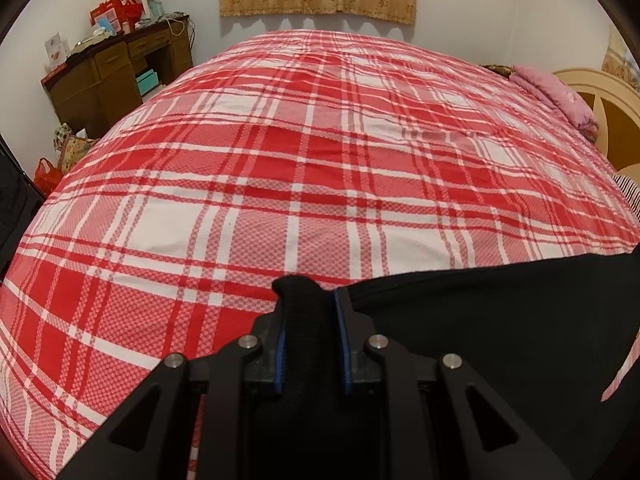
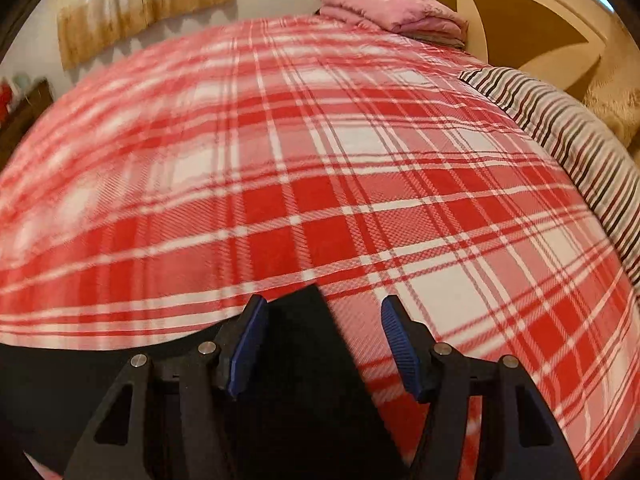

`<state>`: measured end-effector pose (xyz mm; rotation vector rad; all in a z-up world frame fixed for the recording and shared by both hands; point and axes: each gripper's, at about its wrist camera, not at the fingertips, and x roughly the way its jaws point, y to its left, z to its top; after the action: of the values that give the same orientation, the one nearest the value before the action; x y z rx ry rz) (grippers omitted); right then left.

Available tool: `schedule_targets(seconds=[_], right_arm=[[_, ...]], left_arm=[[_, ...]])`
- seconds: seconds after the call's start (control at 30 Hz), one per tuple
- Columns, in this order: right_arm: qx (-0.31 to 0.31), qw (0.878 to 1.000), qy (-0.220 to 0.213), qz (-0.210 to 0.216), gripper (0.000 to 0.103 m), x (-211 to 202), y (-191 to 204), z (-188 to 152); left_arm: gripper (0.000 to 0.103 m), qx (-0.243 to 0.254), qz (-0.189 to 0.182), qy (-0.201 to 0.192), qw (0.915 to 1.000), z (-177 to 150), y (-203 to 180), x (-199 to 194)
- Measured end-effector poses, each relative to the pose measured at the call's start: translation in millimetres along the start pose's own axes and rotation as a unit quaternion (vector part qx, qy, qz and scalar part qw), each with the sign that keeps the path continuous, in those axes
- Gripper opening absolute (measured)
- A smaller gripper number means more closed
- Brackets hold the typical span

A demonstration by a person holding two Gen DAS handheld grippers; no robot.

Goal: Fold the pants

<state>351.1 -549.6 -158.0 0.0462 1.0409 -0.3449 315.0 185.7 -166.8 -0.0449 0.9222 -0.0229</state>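
Black pants (image 1: 500, 320) lie on a red and white plaid bedspread (image 1: 300, 160), spreading to the right in the left wrist view. My left gripper (image 1: 308, 300) is shut on a bunched edge of the pants, which sticks up between the blue pads. In the right wrist view the pants (image 2: 304, 360) show as a black corner between and under the fingers. My right gripper (image 2: 322, 316) is open, its blue pads (image 2: 248, 344) apart, with the pants' corner lying by the left pad and plaid bedspread (image 2: 320, 180) beyond.
A folded pink quilt (image 2: 392, 8) and a striped pillow (image 2: 580, 140) lie by the cream headboard (image 2: 520, 12). A brown desk (image 1: 116, 68) with boxes stands at the far left wall. Bags (image 1: 60, 156) sit on the floor beside the bed.
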Motion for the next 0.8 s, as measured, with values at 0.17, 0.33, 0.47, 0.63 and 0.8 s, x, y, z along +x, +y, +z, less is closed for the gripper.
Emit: schedule_targets(seconds=[0.17,0.33,0.47,0.63,0.8], right_arm=[[0.015,0.999,0.006,0.051,0.045,6,-9,-3],[-0.008,0.998,-0.018,0.062,0.006,-17,4,-7],[-0.009,0.995,-0.060,0.078,0.005,-54,7,-15],[-0.010,0.989,-0.116,0.087,0.005,-106,-2,-28],[0.003,0.981,-0.162,0.106,0.005,-148,-20,-49]], left_arm=[[0.022,0.007,0.006,0.004,1.0000,0,-2,1],[0.020,0.016,-0.007,0.010,0.9998,6,-4,0],[0.013,0.019,-0.020,-0.019,0.9994,5,-4,-13],[0.013,-0.004,-0.058,-0.072,0.9957,3,8,-40],[0.013,-0.023,-0.099,-0.103,0.9894,-3,18,-64]])
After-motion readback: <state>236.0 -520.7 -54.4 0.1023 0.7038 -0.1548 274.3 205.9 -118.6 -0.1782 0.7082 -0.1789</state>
